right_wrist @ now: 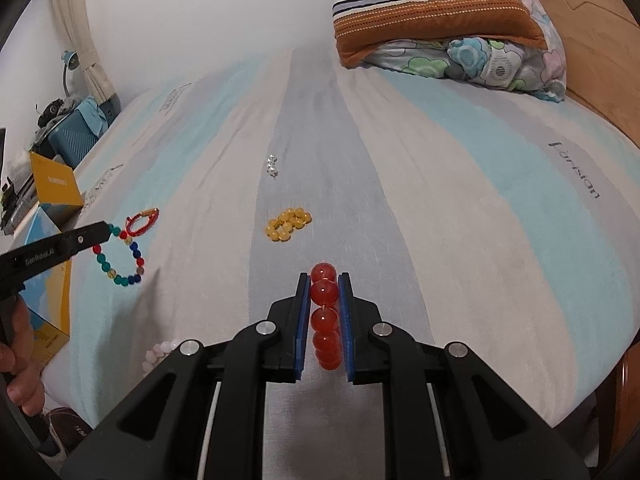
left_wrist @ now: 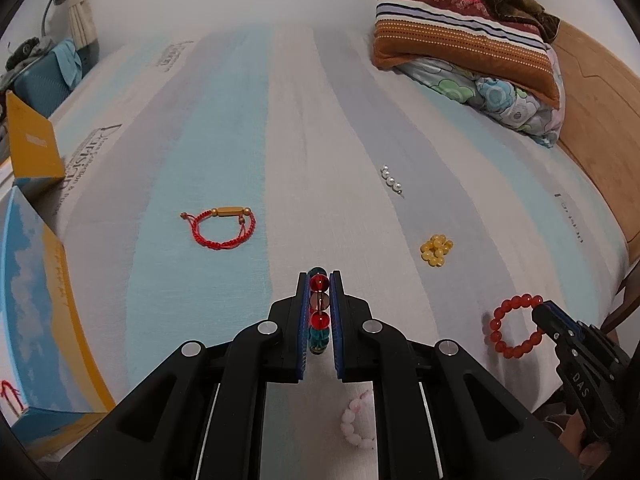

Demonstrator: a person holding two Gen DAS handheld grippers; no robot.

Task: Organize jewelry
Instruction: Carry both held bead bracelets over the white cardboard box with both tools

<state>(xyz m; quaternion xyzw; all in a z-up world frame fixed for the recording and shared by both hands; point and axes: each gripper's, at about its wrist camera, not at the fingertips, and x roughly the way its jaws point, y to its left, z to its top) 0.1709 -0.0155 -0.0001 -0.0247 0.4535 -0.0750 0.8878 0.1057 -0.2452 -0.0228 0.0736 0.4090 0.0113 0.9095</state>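
Glassy round beads on cord: light, floppy, slick, so pinch across the strand, as both do now; left gripper [left_wrist: 319,292] is clamped on the multicolour bead bracelet [right_wrist: 120,256], right gripper [right_wrist: 325,292] on the red-orange bead bracelet [left_wrist: 516,326], both above the bed [left_wrist: 280,140]. Count: six pieces, two held, four lying on the bed: red cord bracelet [left_wrist: 224,228], yellow bead bracelet [left_wrist: 436,250], pearl piece [left_wrist: 392,180], pink bead bracelet [left_wrist: 356,424].

Bedsheet [left_wrist: 248,128] — pale blue, grey and cream stripes. Cord bracelet [left_wrist: 218,228] — red with gold. Held bead bracelet [right_wrist: 120,256]: red, teal, blue, amber. Other bead bracelet [left_wrist: 516,326]: orange-red. Bead cluster [left_wrist: 436,250]: yellow. Pillow [left_wrist: 460,36]: striped orange, maroon, white.
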